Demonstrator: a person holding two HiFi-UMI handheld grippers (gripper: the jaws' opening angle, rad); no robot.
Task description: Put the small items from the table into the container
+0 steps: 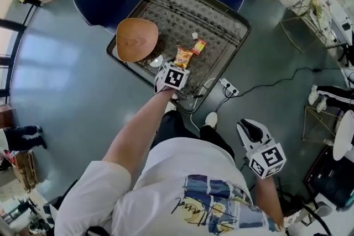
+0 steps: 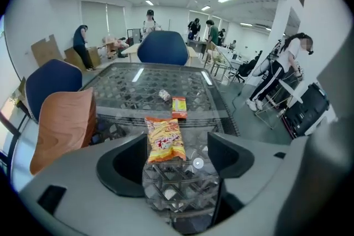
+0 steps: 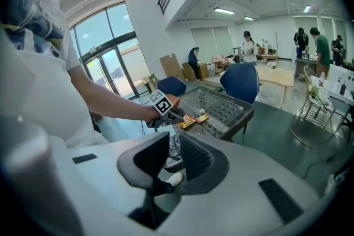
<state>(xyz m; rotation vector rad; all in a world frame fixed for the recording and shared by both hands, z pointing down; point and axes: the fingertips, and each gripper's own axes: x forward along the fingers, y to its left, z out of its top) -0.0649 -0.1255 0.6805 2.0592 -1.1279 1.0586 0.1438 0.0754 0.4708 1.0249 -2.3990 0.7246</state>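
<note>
The yellow-and-orange snack packet point(image 2: 165, 141) lies on the glass worktop point(image 2: 138, 88), print too blurred to read, just ahead of the left tool point(image 2: 177, 155), its jaws wide and empty. A small red packet point(image 2: 178, 107) and white wrapper point(image 2: 164, 95) lie beyond; the wooden container point(image 2: 61, 124) sits left. The right tool point(image 3: 172, 160), narrowly parted, holds nothing.

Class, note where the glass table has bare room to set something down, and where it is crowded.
Free: the far half of the table, beyond the white scrap. Crowded: the near edge, with wooden container, yellow packet and red packet.
</note>
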